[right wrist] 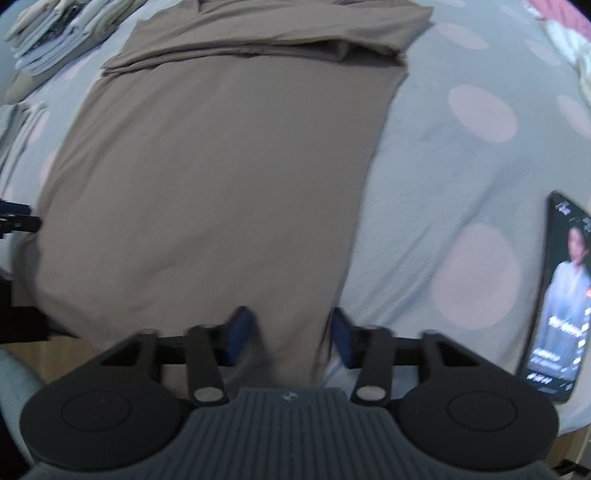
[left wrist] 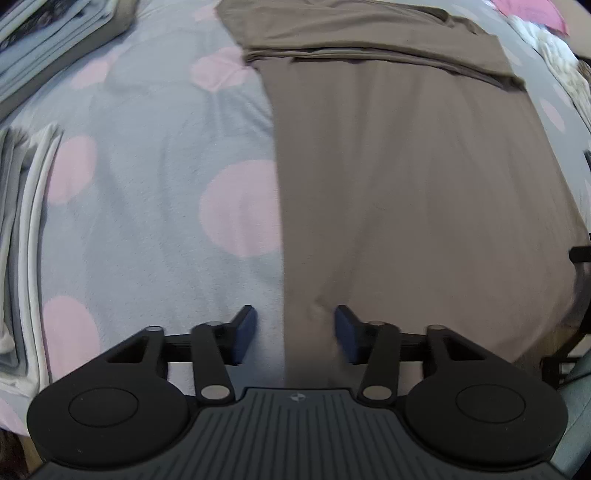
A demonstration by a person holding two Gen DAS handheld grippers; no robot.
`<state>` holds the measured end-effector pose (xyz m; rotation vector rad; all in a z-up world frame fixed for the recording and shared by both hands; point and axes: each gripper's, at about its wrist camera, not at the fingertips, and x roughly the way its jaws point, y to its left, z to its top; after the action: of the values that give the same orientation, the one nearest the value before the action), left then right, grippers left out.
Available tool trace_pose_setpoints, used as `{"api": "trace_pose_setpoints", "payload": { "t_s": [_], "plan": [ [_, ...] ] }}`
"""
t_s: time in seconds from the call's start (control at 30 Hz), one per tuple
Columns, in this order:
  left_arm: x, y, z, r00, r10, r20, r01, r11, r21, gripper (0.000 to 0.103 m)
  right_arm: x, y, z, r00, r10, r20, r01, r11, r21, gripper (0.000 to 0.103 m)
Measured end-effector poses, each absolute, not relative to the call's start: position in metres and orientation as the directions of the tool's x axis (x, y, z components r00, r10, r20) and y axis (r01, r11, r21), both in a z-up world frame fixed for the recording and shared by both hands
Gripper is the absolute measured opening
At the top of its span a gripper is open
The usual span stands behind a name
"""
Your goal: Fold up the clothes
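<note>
A brown garment [left wrist: 406, 177] lies flat on the bed, its sides folded in to a long panel, with a folded band across its far end; it also shows in the right wrist view [right wrist: 214, 177]. My left gripper [left wrist: 295, 332] is open, its blue pads astride the garment's near left edge. My right gripper [right wrist: 291, 332] is open, its pads astride the garment's near right edge. The tip of the left gripper shows at the left edge of the right wrist view [right wrist: 14, 218].
The bed has a grey sheet with pink dots [left wrist: 155, 192]. Folded pale clothes are stacked at the far left [left wrist: 44, 33] and near left [left wrist: 22, 229]. A lit phone [right wrist: 561, 302] lies right of the garment. Crumpled clothes sit at the far right [left wrist: 554, 44].
</note>
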<state>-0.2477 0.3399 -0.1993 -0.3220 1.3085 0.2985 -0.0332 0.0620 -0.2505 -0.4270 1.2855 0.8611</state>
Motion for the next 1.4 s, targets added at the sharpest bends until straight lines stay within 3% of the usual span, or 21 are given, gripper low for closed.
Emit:
{"api": "trace_pose_setpoints", "payload": {
  "t_s": [0.03,0.07,0.17,0.47,0.73,0.83,0.97,1.07,1.3,1.4],
  "plan": [
    [-0.247,0.338,-0.198,0.236,0.022,-0.972,-0.386,0.92,-0.073,0.02,-0.036,0.063,-0.249,0.045,0.311,-0.949,-0.764,0.624,0.168,0.034],
    [-0.247,0.337,-0.197,0.238,0.012,-0.971,-0.38,0.921,-0.082,0.013,-0.039,0.064,-0.248,0.053,0.306,-0.951,-0.771,0.617,0.156,0.024],
    [-0.245,0.331,-0.193,0.248,0.025,-0.968,-0.352,0.934,-0.066,0.003,-0.039,0.064,-0.245,0.078,0.309,-0.948,-0.769,0.624,0.14,0.006],
    [-0.248,0.351,-0.161,0.363,-0.003,-0.932,-0.412,0.896,-0.163,0.0,-0.032,0.055,-0.215,0.152,0.36,-0.921,-0.755,0.644,0.127,0.004],
    [-0.233,0.388,-0.132,0.439,0.023,-0.898,-0.447,0.873,-0.196,0.0,-0.001,0.06,-0.188,0.199,0.388,-0.9,-0.746,0.656,0.118,0.004],
    [-0.231,0.39,-0.147,0.426,-0.068,-0.902,-0.443,0.854,-0.273,0.002,0.009,0.071,-0.19,0.198,0.39,-0.899,-0.744,0.657,0.121,0.004],
    [-0.236,0.377,-0.166,0.394,-0.109,-0.912,-0.419,0.862,-0.284,0.033,0.021,0.078,-0.202,0.19,0.383,-0.904,-0.734,0.667,0.129,0.004],
    [-0.239,0.366,-0.175,0.351,-0.113,-0.929,-0.394,0.883,-0.256,0.043,0.021,0.081,-0.211,0.187,0.372,-0.909,-0.736,0.666,0.121,0.004],
    [-0.24,0.355,-0.2,0.243,-0.103,-0.964,-0.381,0.904,-0.192,0.043,0.013,0.086,-0.218,0.203,0.358,-0.911,-0.761,0.643,0.084,0.004],
    [-0.241,0.353,-0.202,0.257,-0.137,-0.957,-0.373,0.899,-0.229,0.027,0.012,0.085,-0.22,0.208,0.355,-0.911,-0.76,0.646,0.078,0.004]
  ]
}}
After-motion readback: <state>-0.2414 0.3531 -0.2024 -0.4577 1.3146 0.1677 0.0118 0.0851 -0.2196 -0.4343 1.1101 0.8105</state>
